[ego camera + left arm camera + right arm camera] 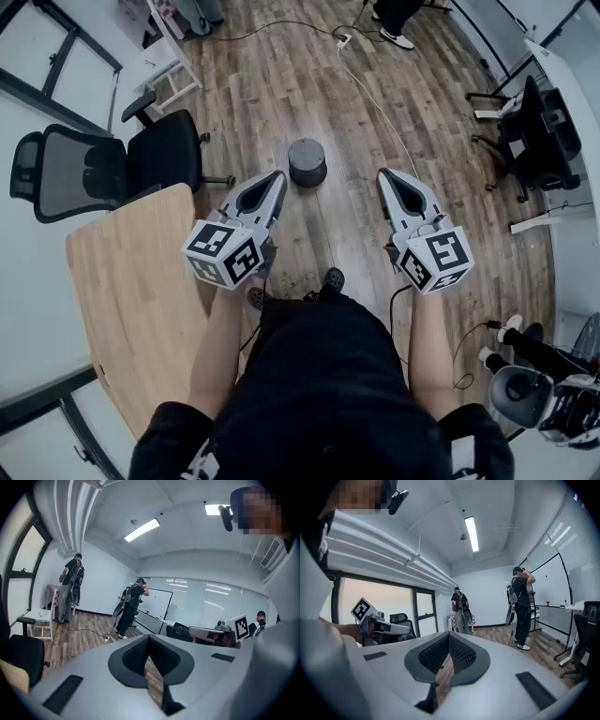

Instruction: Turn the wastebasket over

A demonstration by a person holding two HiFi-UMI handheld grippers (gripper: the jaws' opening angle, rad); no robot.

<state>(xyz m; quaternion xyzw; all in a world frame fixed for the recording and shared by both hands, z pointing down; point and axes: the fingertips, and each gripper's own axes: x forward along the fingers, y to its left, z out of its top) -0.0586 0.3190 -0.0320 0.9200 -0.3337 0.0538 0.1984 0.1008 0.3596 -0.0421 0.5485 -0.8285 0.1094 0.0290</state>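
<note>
A dark grey round wastebasket [307, 161] stands on the wood floor ahead of me, between the two grippers' tips and a little beyond them. Its upper face looks flat and closed. My left gripper [278, 175] is held in the air, shut, with nothing between its jaws. The right gripper [384, 175] is level with it, also shut and empty. Neither touches the wastebasket. In the left gripper view the closed jaw tips [148, 639] point into the room; the right gripper view shows the same [449, 639]. The wastebasket is hidden in both gripper views.
A wooden table [131, 300] is at my left, with a black office chair [103, 169] behind it. A white cable [375, 103] runs across the floor past the wastebasket. Desks and a chair [539, 136] line the right side. Two people [133, 606] stand far off.
</note>
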